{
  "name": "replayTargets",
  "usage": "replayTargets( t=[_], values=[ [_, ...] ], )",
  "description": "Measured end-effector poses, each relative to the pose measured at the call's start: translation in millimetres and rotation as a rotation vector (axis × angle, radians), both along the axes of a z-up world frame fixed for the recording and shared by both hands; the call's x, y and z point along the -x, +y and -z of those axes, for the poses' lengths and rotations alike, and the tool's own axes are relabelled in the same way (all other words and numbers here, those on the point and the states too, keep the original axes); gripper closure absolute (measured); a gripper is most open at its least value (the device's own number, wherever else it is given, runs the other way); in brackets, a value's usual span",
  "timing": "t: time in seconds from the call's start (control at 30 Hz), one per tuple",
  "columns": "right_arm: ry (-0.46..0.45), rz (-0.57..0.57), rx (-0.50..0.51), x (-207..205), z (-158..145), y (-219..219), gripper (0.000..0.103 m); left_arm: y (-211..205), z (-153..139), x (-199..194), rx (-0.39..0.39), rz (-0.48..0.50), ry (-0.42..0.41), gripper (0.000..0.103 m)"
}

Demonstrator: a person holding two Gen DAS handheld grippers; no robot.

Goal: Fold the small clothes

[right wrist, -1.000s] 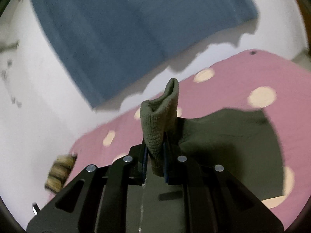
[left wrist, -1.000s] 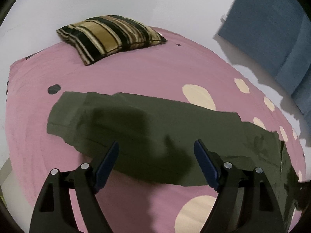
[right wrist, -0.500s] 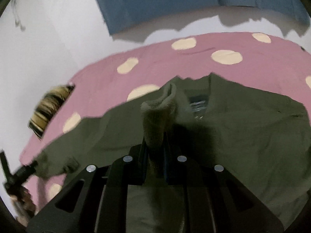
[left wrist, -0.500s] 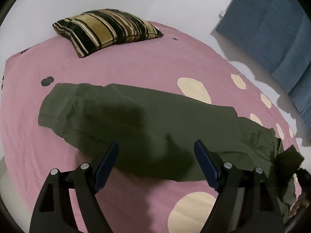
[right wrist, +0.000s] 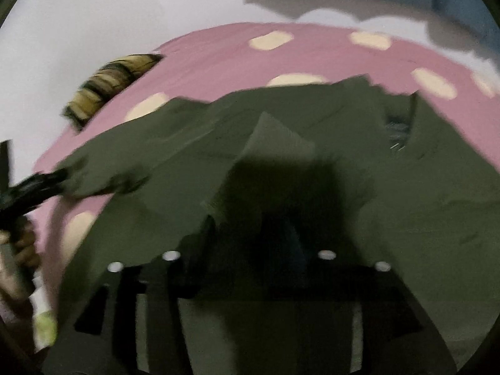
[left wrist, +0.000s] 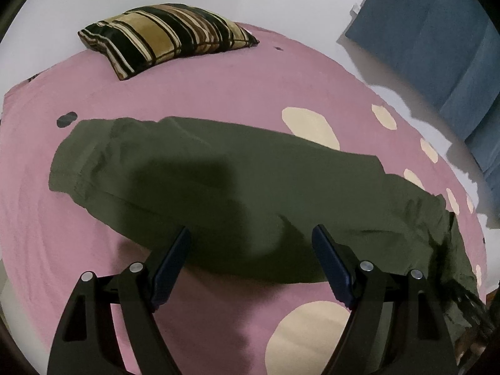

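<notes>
Between the blue pads of the left gripper (left wrist: 250, 265): nothing held, jaws standing wide apart, hovering just over the near edge of the green garment (left wrist: 218, 187). Lying crosswise ahead of this gripper, long axis running from left to right across its view, one narrow end reaching toward the striped pillow (left wrist: 165, 37), the other bunching at the right margin. Resting flat on the pink bedspread (left wrist: 203, 93) with cream dots, a blue cloth (left wrist: 437, 47) hanging against the wall behind.

Low over the wider body of the same garment: right gripper (right wrist: 247, 250), jaws opening, letting go; picture blurred and shadowed, so contact between pads and fabric not readable, though green cloth is spreading directly in front and beneath. Showing a folded ribbed flap (right wrist: 275, 137) lying on the garment just beyond the fingers. Appearing at the left margin of this view: the person's hand (right wrist: 22, 243) gripping the other tool's handle.

Judging the fold: lengthwise half apparently laid over, cross fold not yet made. Turning on one relation only, namely the long axis lying sideways to both grippers, the left one nearer the narrow end, the right one nearer the bunched end.
</notes>
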State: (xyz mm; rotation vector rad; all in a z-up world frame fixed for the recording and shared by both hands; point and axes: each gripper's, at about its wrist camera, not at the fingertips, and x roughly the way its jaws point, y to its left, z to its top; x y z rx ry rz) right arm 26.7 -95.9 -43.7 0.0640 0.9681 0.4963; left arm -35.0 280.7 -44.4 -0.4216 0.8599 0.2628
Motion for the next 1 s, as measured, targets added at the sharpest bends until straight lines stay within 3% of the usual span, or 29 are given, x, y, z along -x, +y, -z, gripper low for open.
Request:
replayTargets(
  t=[0.1, 0.23, 0.33, 0.43, 0.53, 0.6, 0.67, 0.73, 0.83, 1.0],
  values=[
    [0.037, -0.061, -0.103, 13.8, -9.3, -14.6, 0.054, -2.5, 2.0, -0.6, -0.005, 0.006, 0.004, 0.024],
    [-0.028, 0.044, -0.201, 32.8, -40.6, -85.7, 0.045, -4.7, 3.6, -1.3, -0.010, 0.015, 0.006, 0.024],
    [-0.090, 0.259, -0.227, 45.6, -56.1, -180.1, 0.043, -5.3, 4.5, -2.4, -0.011, 0.018, 0.007, 0.024],
    [-0.102, 0.522, -0.211, 57.1, -48.1, -269.0, 0.043, -6.0, 5.8, -2.7, -0.009, 0.014, 0.010, 0.024],
    [-0.011, 0.682, -0.229, 62.1, -17.2, -333.0, 0.043, -7.4, 7.3, -3.4, -0.013, 0.010, 0.016, 0.024],
    [0.059, 0.691, -0.299, 62.4, 4.5, -352.7, 0.043, -8.3, 7.5, -3.5, -0.014, 0.007, 0.019, 0.023],
    [0.114, 0.651, -0.395, 63.4, 24.2, -361.3, 0.050, -8.8, 6.9, -3.3, -0.014, 0.004, 0.019, 0.022],
    [0.142, 0.610, -0.425, 62.5, 35.5, -361.2, 0.078, -9.0, 6.3, -3.4, -0.013, -0.003, 0.019, 0.021],
    [0.155, 0.573, -0.417, 58.5, 48.8, -357.9, 0.088, -8.8, 7.0, -3.5, -0.011, -0.007, 0.021, 0.021],
    [0.131, 0.544, -0.410, 56.6, 54.9, -359.6, 0.093, -9.5, 8.9, -4.7, -0.021, -0.006, 0.025, 0.021]
  ],
)
